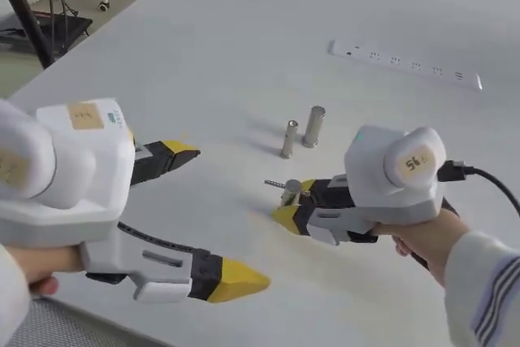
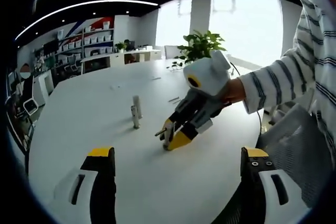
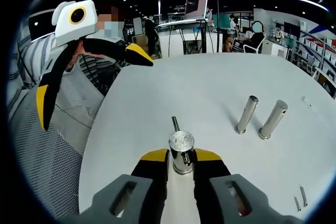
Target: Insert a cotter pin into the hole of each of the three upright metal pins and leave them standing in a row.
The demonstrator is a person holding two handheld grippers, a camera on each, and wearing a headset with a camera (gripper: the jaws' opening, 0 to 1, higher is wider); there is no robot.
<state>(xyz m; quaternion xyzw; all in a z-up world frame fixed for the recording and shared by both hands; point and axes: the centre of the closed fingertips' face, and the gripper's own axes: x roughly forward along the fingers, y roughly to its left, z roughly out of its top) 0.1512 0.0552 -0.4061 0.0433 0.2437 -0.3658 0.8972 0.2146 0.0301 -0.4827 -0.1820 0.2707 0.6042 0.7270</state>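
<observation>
left gripper is nearest, jaws spread wide and empty. right gripper is clenched on the first metal pin, which stands on the table with a cotter pin jutting from near its head, apparently in the hole, so roughly one of three is done. second pin and third pin stand bare at 12 to 1 o'clock beyond it; likely spare cotter pins lie at 4 o'clock in the right gripper view, and a power strip lies far off at 1 o'clock, nothing obstructing.

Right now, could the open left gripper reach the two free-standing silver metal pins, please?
Probably yes: the left gripper is open and empty, bare table leads to the pins, and the right gripper sits off to the side.
</observation>
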